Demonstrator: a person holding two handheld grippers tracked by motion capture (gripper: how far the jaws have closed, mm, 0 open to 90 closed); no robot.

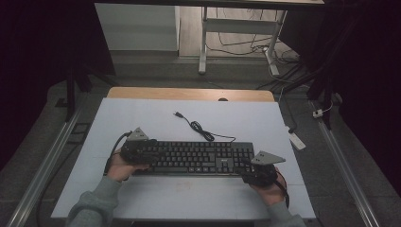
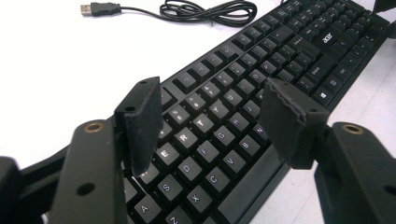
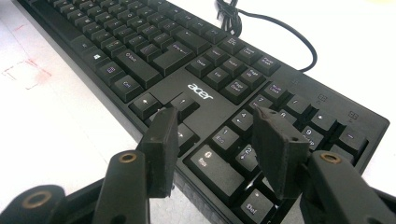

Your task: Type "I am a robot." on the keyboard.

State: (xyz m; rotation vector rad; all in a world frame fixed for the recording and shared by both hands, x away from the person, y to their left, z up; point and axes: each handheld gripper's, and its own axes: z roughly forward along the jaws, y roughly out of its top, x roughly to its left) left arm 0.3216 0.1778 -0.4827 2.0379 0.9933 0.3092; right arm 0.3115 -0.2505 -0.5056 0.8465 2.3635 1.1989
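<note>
- Black keyboard (image 1: pixel 196 158) flat on the white table (image 1: pixel 156 123), lying across it near the front edge, long side running left to right.
- Cable (image 1: pixel 201 130) trailing from the keyboard's back edge, loosely coiled on the table, plug (image 1: pixel 178 114) lying free toward the far side.
- Left tongs (image 1: pixel 142 152) over the keyboard's left end, held in the left hand (image 1: pixel 120 168), grey plate on top.
- In the left gripper view: left tongs (image 2: pixel 215 121) parted wide, nothing between the pads (image 2: pixel 142 123), letter keys (image 2: pixel 198 137) in the gap below them; whether a pad touches the keys, cannot tell.
- Same view: cable coil (image 2: pixel 210 10) and plug (image 2: pixel 98 8) on the table beyond the keyboard.
- Right tongs (image 1: pixel 257 172) at the keyboard's right end, held in the right hand (image 1: pixel 272 191), grey plate on top.
- In the right gripper view: right tongs (image 3: pixel 215 149) spread wide, nothing gripped, arrow keys (image 3: pixel 163 105) and number pad (image 3: pixel 261 135) under the gap; contact with the keys, cannot tell.
- Grey sleeves (image 1: pixel 92 203) coming in from the bottom of the high view.
</note>
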